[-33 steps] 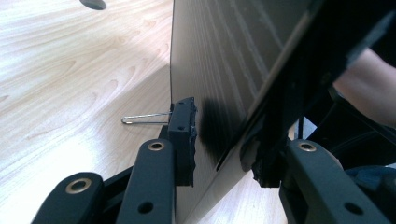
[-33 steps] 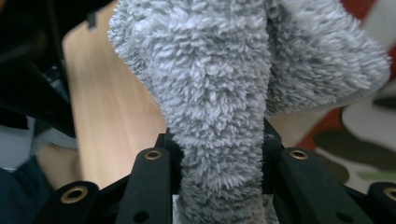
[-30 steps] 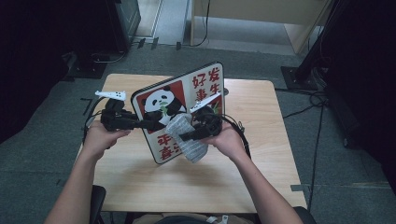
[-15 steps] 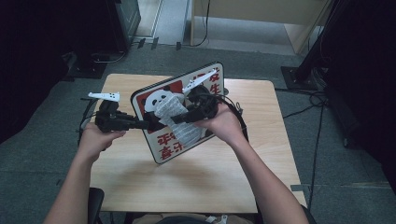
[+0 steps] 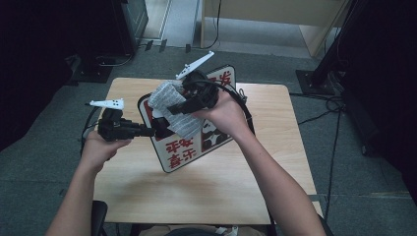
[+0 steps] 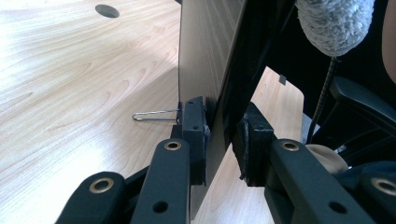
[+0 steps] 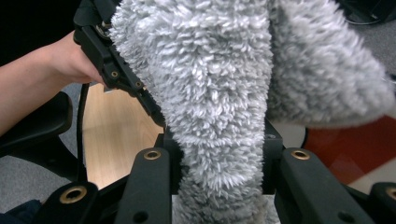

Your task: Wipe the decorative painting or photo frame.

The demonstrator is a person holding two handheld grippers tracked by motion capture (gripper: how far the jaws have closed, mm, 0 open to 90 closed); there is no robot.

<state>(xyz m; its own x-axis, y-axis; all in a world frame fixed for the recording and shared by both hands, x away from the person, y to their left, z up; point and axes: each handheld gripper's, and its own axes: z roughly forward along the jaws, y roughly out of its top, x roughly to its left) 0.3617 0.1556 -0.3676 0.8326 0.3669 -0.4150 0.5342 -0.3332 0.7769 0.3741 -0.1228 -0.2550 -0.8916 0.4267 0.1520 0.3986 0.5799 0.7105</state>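
A sign board (image 5: 182,155) with a panda picture and red characters stands tilted over the wooden table. My left gripper (image 5: 160,129) clamps its left edge. In the left gripper view the jaws have just been closing, and the board's edge (image 6: 205,56) sits between the pads of that gripper (image 6: 223,140). My right gripper (image 5: 171,109) is raised near the board's upper left, shut on a grey fluffy cloth (image 5: 167,96). That cloth (image 7: 210,84) bulges out between the right gripper's (image 7: 219,154) jaws and hides much of the board. The other hand's gripper (image 7: 116,70) appears behind it.
The table (image 5: 221,191) has bare wood in front of and to the right of the board. A wire clip handle (image 6: 154,115) sticks out at the board's back. Black cables (image 5: 243,105) trail behind the right hand. Dark stands and grey floor surround the table.
The right gripper has risen with the cloth, moving from the board's middle toward its upper left. The left hand has stayed at the board's left edge.
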